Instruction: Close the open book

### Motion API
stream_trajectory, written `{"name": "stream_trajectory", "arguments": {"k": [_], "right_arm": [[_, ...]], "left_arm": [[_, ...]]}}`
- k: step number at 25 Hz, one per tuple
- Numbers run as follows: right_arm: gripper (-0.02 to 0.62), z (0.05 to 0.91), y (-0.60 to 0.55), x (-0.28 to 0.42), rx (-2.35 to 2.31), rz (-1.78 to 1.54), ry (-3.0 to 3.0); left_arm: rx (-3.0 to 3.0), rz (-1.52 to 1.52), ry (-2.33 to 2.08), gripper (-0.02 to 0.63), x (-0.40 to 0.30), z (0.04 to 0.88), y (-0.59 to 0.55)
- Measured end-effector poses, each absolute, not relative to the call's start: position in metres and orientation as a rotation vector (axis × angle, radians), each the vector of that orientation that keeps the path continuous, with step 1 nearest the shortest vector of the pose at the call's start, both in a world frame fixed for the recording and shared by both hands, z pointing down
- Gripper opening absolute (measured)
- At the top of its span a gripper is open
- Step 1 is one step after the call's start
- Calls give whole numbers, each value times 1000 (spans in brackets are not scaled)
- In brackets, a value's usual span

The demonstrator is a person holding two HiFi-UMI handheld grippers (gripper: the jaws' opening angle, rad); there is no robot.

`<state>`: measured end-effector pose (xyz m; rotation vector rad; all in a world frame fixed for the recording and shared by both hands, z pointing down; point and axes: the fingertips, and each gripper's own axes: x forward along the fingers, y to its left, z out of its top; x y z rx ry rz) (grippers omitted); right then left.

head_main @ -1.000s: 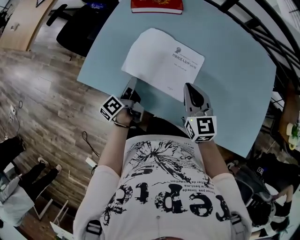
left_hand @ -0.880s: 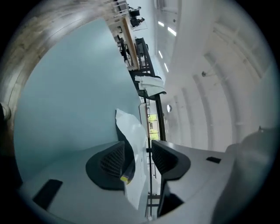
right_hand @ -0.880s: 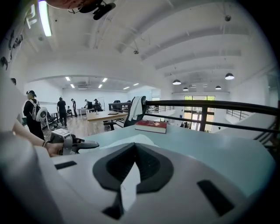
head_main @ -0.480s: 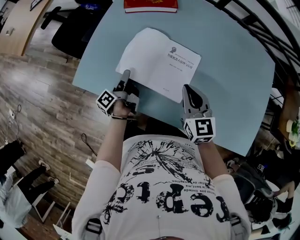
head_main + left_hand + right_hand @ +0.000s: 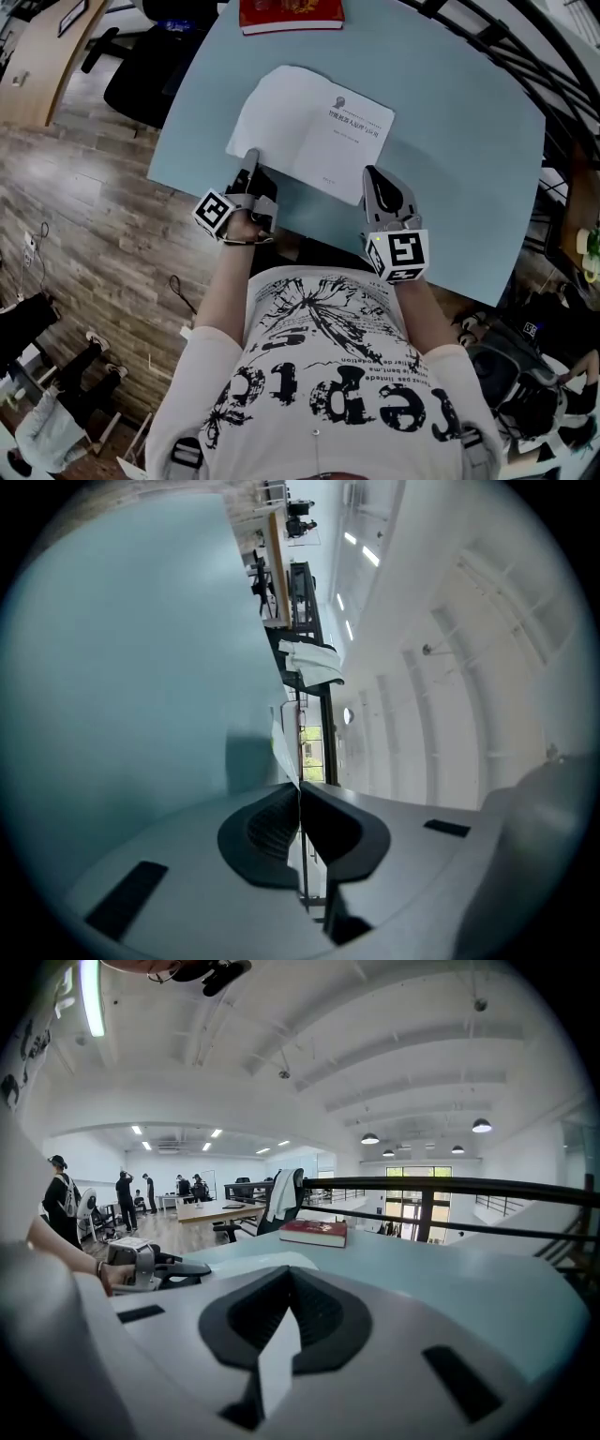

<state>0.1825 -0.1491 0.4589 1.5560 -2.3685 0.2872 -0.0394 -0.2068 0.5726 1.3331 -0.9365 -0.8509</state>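
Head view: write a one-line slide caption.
Left gripper pinches the open book's near corner; right gripper sits shut beside it.

Your head view looks steeply down on the table [image 5: 469,141]; the right gripper view skims low across it, sharing the red book [image 5: 291,14].

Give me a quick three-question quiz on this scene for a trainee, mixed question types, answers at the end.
1. True or false: the left gripper is shut on an edge of the open book.
2. What colour is the closed book at the far edge of the table? A green, B red, C black.
3. Fill in: the right gripper sits at the open book's ____ edge, as the person sees it.
Key: 1 true; 2 B; 3 right.
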Motion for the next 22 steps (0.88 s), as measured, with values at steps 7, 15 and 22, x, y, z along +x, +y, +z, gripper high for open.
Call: {"name": "stream_trajectory", "arguments": {"k": [7,15,22], "right_arm": [[12,449,-138,192,1614,280,-2364],[11,443,-124,220,1713,281,-2327],[12,445,-114,248,1777,295,-2281]], "left_arm": [[1606,-680,-919,20,-11,537,-195],[1981,-343,-907,21,35,521,-177],[2272,20,-860,21,85,529,-161]]}}
